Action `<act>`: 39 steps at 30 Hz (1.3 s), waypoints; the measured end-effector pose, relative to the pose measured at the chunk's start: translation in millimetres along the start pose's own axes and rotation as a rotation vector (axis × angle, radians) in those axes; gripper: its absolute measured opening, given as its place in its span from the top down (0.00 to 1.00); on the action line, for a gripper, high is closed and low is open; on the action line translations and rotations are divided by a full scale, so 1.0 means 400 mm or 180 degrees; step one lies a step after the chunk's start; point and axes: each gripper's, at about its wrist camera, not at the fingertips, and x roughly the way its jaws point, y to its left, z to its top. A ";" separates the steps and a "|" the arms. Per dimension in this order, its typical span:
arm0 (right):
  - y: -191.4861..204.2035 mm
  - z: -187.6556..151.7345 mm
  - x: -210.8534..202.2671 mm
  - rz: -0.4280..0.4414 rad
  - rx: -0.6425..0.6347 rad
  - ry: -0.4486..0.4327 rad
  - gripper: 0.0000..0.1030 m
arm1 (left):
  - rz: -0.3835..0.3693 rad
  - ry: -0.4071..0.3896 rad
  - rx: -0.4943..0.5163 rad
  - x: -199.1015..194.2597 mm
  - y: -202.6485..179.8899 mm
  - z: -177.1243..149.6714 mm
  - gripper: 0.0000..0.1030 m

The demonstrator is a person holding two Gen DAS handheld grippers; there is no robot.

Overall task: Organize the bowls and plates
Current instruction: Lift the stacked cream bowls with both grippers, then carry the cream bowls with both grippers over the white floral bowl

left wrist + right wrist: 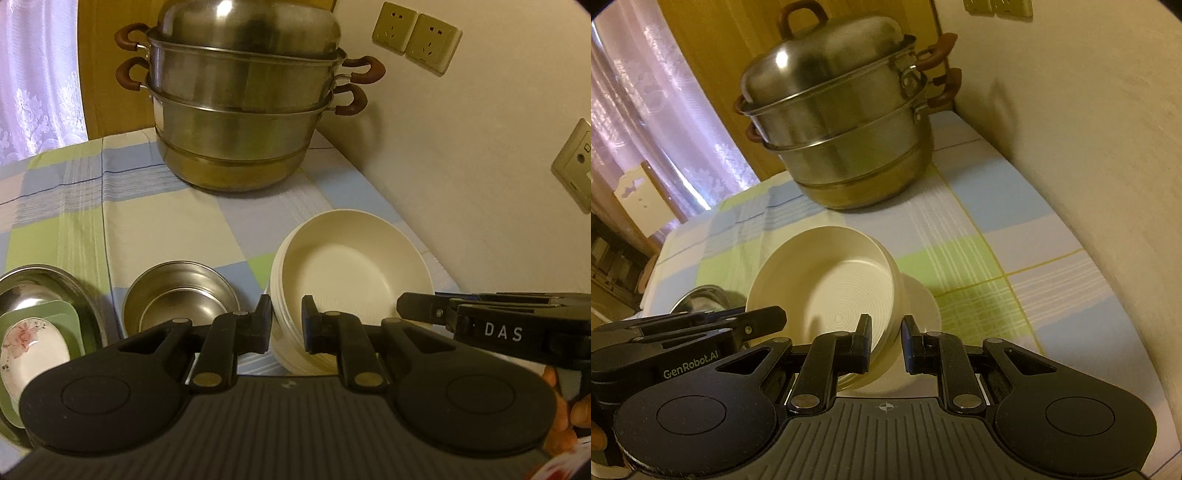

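Cream bowls stacked; steel bowl left of them unsorted. Left gripper and right gripper released, empty.

Matt cream bowls, shiny steel steamer, woven tablecloth.

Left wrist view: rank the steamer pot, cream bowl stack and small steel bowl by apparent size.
1. steamer pot, though farthest.
2. cream bowl stack.
3. small steel bowl, similar distance as the stack, so clearly smaller.
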 end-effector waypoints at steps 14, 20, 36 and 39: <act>-0.044 -0.008 0.072 -0.0067 0.0082 0.0156 0.83 | 0.0016 0.0139 -0.0043 0.081 0.011 -0.002 0.86; -0.052 -0.011 0.088 -0.0102 0.0108 0.0209 0.83 | 0.0012 0.0200 -0.0033 0.100 0.010 -0.004 0.86; -0.062 -0.013 0.110 -0.0155 0.0163 0.0294 0.83 | -0.0033 0.0306 -0.0045 0.128 0.018 -0.010 0.86; -0.063 -0.015 0.114 -0.0165 0.0181 0.0314 0.83 | -0.0034 0.0310 -0.0036 0.131 0.017 -0.008 0.86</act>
